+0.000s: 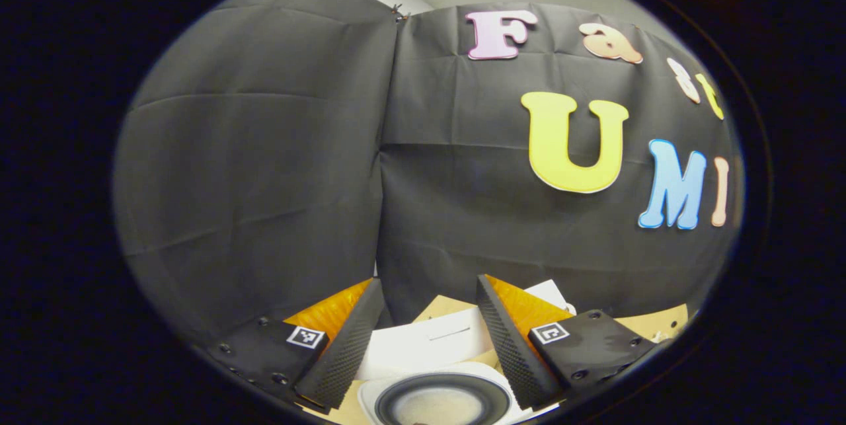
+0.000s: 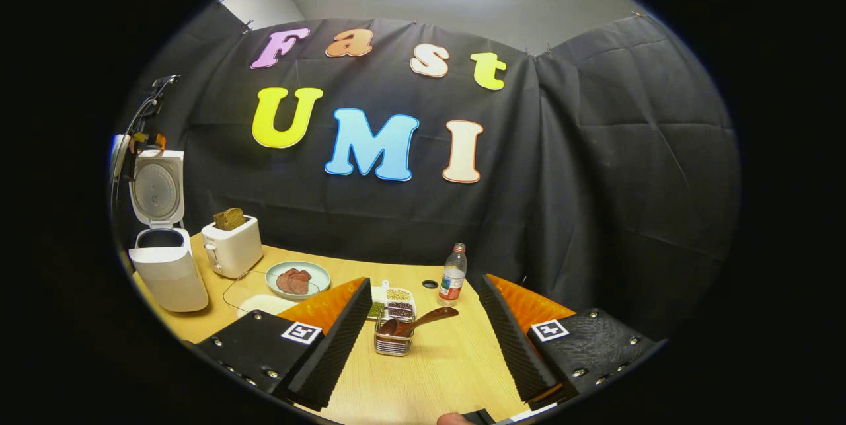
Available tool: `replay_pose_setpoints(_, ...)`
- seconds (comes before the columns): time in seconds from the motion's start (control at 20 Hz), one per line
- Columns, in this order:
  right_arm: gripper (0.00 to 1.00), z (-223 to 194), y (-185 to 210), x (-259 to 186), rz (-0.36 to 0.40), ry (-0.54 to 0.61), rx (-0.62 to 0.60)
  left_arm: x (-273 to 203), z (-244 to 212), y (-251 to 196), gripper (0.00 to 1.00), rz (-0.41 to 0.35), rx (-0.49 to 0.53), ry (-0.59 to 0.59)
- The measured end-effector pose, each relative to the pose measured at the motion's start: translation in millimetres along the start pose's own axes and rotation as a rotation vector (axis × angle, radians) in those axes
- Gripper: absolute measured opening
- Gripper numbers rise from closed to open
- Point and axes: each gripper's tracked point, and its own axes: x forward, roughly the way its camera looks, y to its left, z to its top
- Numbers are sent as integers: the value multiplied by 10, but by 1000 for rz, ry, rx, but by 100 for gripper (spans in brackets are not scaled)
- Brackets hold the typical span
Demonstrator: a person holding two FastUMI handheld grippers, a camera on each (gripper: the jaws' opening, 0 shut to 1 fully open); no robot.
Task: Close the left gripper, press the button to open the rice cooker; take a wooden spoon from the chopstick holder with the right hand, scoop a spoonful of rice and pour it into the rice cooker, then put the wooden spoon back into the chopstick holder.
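Observation:
In the right gripper view the white rice cooker (image 2: 168, 273) stands at the table's far left with its lid (image 2: 157, 187) swung up. A wooden spoon (image 2: 423, 320) leans in the clear chopstick holder (image 2: 394, 339), straight ahead of my right gripper (image 2: 422, 281), which is open and holds nothing. The holder sits a short way beyond the fingertips. In the left gripper view my left gripper (image 1: 428, 286) is open above the rice cooker's round inner pot (image 1: 439, 405), whose inside looks pale. The raised lid (image 1: 429, 339) shows between the fingers.
A white toaster (image 2: 231, 246) with bread stands beside the cooker. Nearby are a plate (image 2: 317, 271) with meat, a clear board (image 2: 254, 296), a small divided tray of grains (image 2: 398, 299) and a water bottle (image 2: 453, 277). Black cloth walls the table's back and right.

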Motion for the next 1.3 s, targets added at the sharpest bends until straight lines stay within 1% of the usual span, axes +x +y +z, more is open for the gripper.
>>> replay_pose_setpoints(0.05, 99, 1, 1, 8, 4, -3, -2, -91, -40, -45, 98, -8, -1, -7)
replay_pose_setpoints(0.1, 99, -18, -18, 18, 3, -3, 0, -167, -72, -96, 93, -16, 9, -13)
replay_pose_setpoints(0.15, 99, -34, -30, 17, 8, 2, 8, -243, -127, -143, 98, -25, 15, -16)
replay_pose_setpoints(0.25, 97, -67, -43, 32, 17, 11, 27, -423, -233, -205, 98, -43, 6, -12)
replay_pose_setpoints(0.6, 97, -158, -175, 126, 7, 29, 63, -900, -736, -457, 98, -116, -20, 28)
replay_pose_setpoints(0.65, 97, -166, -191, 138, 5, 29, 67, -965, -819, -489, 92, -127, -31, 37)
replay_pose_setpoints(0.7, 97, -167, -196, 139, 6, 31, 71, -1023, -909, -526, 92, -138, -37, 47)
replay_pose_setpoints(0.75, 97, -169, -192, 140, 9, 32, 71, -1053, -1005, -559, 97, -147, -36, 53)
replay_pose_setpoints(1.0, 97, -195, -211, 152, 11, 38, 40, -1242, -1444, -666, 98, -160, -16, 89)
replay_pose_setpoints(1.05, 97, -203, -212, 161, 11, 38, 38, -1275, -1545, -676, 100, -162, -17, 102)
replay_pose_setpoints(1.1, 97, -215, -204, 161, 14, 41, 39, -1296, -1644, -701, 98, -165, -16, 116)
replay_pose_setpoints(1.3, 97, -258, -207, 154, 18, 51, 32, -1357, -1967, -728, 97, -174, -10, 164)
